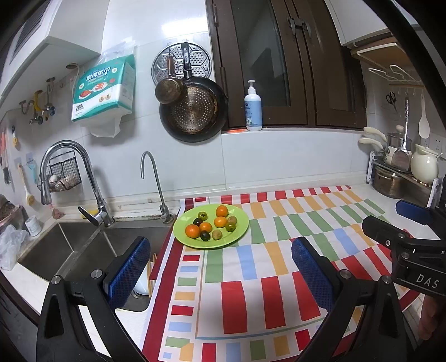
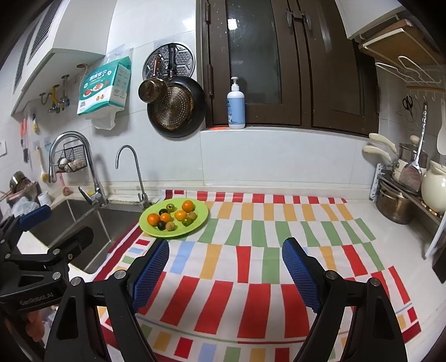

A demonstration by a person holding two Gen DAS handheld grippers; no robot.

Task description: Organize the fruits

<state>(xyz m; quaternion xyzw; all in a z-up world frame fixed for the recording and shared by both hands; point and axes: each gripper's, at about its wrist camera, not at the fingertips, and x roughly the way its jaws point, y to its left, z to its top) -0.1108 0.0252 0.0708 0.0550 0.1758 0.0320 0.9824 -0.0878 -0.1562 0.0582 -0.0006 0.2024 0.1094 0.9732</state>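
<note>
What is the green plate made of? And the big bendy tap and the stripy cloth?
The green plate looks like plastic: flat lime colour with a soft, dull sheen, though glazed ceramic is possible. The tall tap is metal, probably polished steel or chrome, since it gleams like a mirror. The stripy cloth lies flat and slightly glossy, so perhaps wipe-clean vinyl rather than woven fabric.

The kitchen is evenly and brightly lit from overhead, cool white. Glare sits on the glossy wall tiles (image 1: 181, 22) at the upper middle of the left wrist view, and a small square reflection shines on the dark window pane (image 2: 232, 24) at the top of the right wrist view. Soft shadows lie beside the green plate (image 2: 200, 220). Both views bow strongly towards black, vignetted corners. The centre is sharp; the edges are slightly smeared.
</note>
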